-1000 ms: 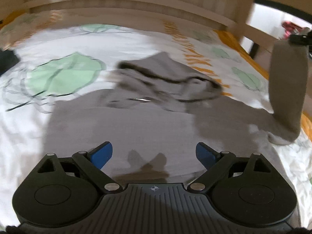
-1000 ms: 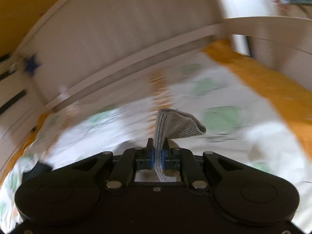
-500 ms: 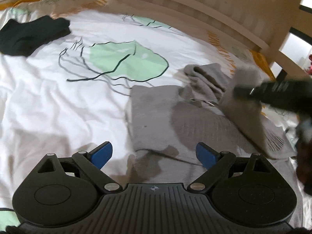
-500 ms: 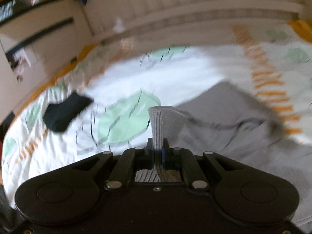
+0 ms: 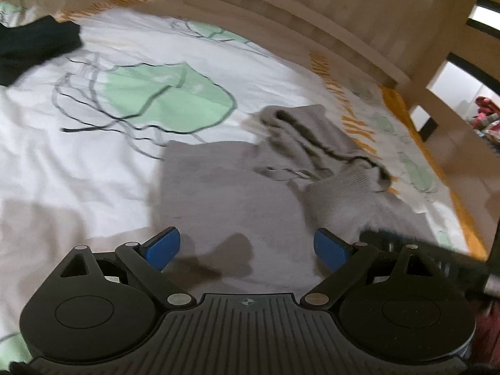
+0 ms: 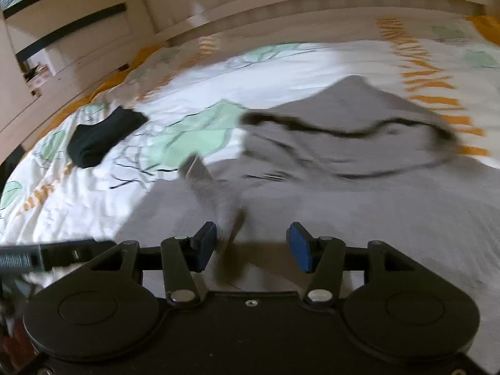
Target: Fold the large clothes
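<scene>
right gripper (image 6: 247,247): my jaws have just been opening, sleeve cuff (image 6: 212,190) slips free by the left pad | left gripper (image 5: 247,250): wide, empty, over grey hoodie (image 5: 225,193) | risk: cuff drops crooked, fold bunches near hood (image 6: 350,131) | count: one hoodie, one dark garment (image 6: 103,137) far left, two grippers

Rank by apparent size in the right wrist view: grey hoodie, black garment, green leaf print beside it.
1. grey hoodie, by far the largest.
2. green leaf print.
3. black garment.
Leaf print and black garment look close in size, so that order is unsure.
</scene>
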`<state>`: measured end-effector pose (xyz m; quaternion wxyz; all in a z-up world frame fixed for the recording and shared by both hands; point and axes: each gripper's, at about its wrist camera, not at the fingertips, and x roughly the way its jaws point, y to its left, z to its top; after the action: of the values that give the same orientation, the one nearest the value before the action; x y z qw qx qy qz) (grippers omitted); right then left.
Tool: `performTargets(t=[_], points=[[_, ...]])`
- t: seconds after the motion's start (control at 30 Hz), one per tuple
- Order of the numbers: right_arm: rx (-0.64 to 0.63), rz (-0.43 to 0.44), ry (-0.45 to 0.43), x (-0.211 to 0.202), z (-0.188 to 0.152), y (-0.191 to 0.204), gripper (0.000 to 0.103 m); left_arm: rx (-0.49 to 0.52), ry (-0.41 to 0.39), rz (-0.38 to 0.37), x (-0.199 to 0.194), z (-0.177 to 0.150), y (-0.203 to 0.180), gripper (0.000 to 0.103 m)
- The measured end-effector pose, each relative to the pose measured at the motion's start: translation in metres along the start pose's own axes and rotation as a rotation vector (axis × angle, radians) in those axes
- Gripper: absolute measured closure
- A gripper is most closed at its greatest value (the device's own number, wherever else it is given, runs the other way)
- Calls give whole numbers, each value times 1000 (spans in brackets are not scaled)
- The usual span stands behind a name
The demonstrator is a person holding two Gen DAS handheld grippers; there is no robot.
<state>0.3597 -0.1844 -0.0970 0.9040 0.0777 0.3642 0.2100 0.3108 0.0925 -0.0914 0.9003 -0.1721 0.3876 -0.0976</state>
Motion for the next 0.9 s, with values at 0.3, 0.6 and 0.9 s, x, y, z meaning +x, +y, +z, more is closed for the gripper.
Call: performTargets(t=[0.3,0.6,0.9], points=[[45,-64,-50,-54,-47,-51,43,106,40,-23,28,-11,-52,10],[168,-57,-101,-66,-72,-83,39,145,37,98,58,-21,-74,10],[174,-48,-121,-66,-78,-87,37,38,-7,115,35,-25,-44,10]])
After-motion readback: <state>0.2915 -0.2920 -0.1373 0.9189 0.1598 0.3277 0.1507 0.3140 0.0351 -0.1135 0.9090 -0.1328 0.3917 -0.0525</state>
